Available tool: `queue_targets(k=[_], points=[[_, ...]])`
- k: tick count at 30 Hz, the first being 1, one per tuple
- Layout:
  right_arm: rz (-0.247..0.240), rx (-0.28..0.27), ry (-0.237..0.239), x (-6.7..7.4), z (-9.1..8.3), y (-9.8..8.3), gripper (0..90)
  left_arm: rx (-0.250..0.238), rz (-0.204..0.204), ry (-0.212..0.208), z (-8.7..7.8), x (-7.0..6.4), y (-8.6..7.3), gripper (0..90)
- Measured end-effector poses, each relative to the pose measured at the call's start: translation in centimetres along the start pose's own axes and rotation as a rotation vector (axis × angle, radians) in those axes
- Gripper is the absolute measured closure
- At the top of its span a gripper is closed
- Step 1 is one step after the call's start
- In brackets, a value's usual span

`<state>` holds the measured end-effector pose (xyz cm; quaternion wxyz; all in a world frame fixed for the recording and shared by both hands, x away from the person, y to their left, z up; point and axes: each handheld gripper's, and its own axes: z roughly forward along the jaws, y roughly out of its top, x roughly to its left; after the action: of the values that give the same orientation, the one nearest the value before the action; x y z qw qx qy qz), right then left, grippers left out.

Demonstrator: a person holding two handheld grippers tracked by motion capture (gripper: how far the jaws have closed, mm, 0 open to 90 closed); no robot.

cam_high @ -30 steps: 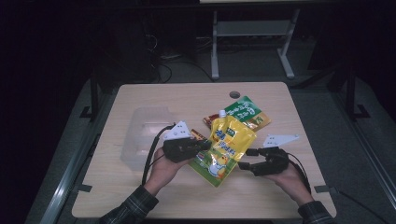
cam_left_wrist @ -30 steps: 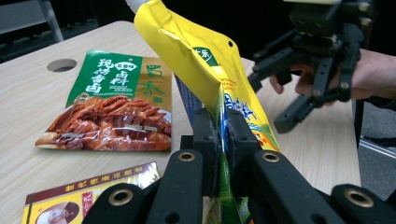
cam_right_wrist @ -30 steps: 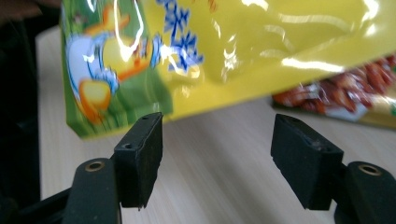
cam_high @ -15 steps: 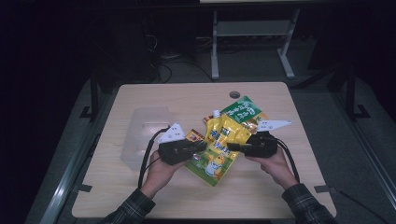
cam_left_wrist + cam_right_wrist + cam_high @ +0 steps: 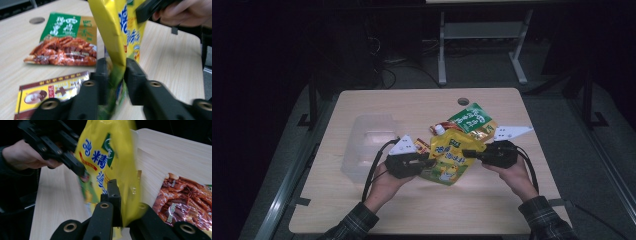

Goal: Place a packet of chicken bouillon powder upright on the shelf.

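Observation:
A yellow spouted pouch [image 5: 448,159] hangs upright over the table between both grippers. My left gripper [image 5: 428,161] holds its lower left edge. In the left gripper view the pouch [image 5: 112,30] fills the gap of my left gripper [image 5: 116,67]; its jaws have just been opening a little, but both pads still touch the pouch. My right gripper [image 5: 468,152] has just closed on the pouch's right edge. The right gripper view has the pouch [image 5: 105,152] pinched thin in my right gripper [image 5: 125,195].
A green snack packet [image 5: 472,119] lies flat behind the pouch. A small red-and-yellow packet [image 5: 50,90] lies beside my left hand. A clear plastic container [image 5: 367,145] stands at the table's left. A cable hole [image 5: 463,101] sits near the far edge.
My right gripper came up and left from the table's near right to the pouch and closed on its right edge. The pouch now stands more upright. My left hand stayed put.

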<state>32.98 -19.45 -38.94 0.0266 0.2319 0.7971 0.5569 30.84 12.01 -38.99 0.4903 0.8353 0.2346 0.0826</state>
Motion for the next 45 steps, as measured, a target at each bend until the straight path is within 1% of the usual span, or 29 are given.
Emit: queue_targets(k=[1,3,5,7,8,9,12,16,18,19,20,23,25,26,30,32,34,36,37,39,40,42,43,45], points=[[-0.009,0.001,0.0,0.1,-0.1,0.1,90.0,0.01,0.01,0.008,0.0,0.0,0.0,67.6],[-0.011,0.006,0.016,0.3,-0.2,0.1,90.0,0.021,0.009,0.023,0.0,-0.2,0.0,59.9],[-0.024,0.014,0.025,0.4,-0.2,0.3,90.0,0.03,0.007,0.034,0.0,-0.2,0.1,51.8],[-0.026,0.017,0.032,0.5,-0.3,0.4,90.0,0.046,0.01,0.043,-0.2,-0.3,0.0,46.1],[-0.027,0.018,0.034,0.6,-0.3,0.4,90.0,0.052,0.003,0.05,-0.3,-0.4,-0.1,42.2],[-0.032,0.02,0.038,0.6,-0.4,0.4,90.0,0.06,0.004,0.052,-0.5,-0.4,-0.2,38.6],[-0.032,0.018,0.042,0.8,-0.8,0.6,90.0,0.082,0.0,0.044,-0.9,-0.4,-0.6,33.5],[-0.025,0.005,0.049,0.9,-1.3,0.8,90.0,0.103,0.003,0.034,-1.5,-0.7,-1.5,29.6],[-0.02,-0.004,0.049,1.1,-1.6,1.0,90.0,0.103,0.0,0.03,-1.6,-1.1,-2.0,28.5],[-0.018,-0.006,0.049,1.1,-1.6,1.1,90.0,0.112,0.002,0.027,-1.7,-1.3,-2.3,27.5],[-0.022,-0.007,0.044,1.2,-1.7,1.3,90.0,0.123,-0.001,0.025,-1.7,-1.4,-2.5,26.2],[-0.019,0.0,0.028,1.3,-1.6,1.7,90.0,0.144,0.017,0.011,-1.7,-1.9,-3.3,23.9],[-0.015,0.004,0.009,1.3,-1.4,2.0,90.0,0.154,0.019,0.004,-1.6,-2.3,-3.8,21.7],[-0.019,0.007,0.009,1.3,-1.3,2.1,90.0,0.156,0.011,-0.004,-1.5,-2.6,-4.1,21.1],[-0.013,0.016,-0.005,1.4,-0.7,2.8,90.0,0.17,0.032,-0.02,-1.3,-3.5,-4.8,18.2],[-0.006,0.019,-0.004,1.4,-0.3,3.2,90.0,0.167,0.038,-0.028,-1.1,-3.8,-5.3,16.9],[-0.002,0.023,-0.006,1.3,0.2,3.7,90.0,0.176,0.029,-0.032,-1.0,-4.1,-5.8,15.6],[-0.001,0.024,-0.009,1.4,0.7,4.1,90.0,0.177,0.033,-0.042,-0.8,-4.3,-6.3,14.5],[-0.001,0.026,-0.007,1.4,0.8,4.3,90.0,0.186,0.04,-0.042,-0.7,-4.5,-6.4,14.1],[0.0,0.027,-0.007,1.5,1.3,4.7,90.0,0.198,0.058,-0.042,-0.3,-4.7,-6.6,13.5],[-0.001,0.024,-0.006,1.5,1.6,4.9,90.0,0.199,0.062,-0.045,-0.2,-4.8,-6.6,13.4],[-0.007,0.024,-0.003,1.7,2.2,5.4,90.0,0.203,0.056,-0.059,0.1,-5.0,-6.6,13.4],[-0.01,0.027,-0.003,1.7,2.5,5.7,90.0,0.207,0.067,-0.059,0.3,-5.0,-6.7,13.5],[-0.009,0.03,-0.005,1.8,3.2,6.2,90.0,0.221,0.075,-0.061,0.4,-5.0,-6.7,13.4]])
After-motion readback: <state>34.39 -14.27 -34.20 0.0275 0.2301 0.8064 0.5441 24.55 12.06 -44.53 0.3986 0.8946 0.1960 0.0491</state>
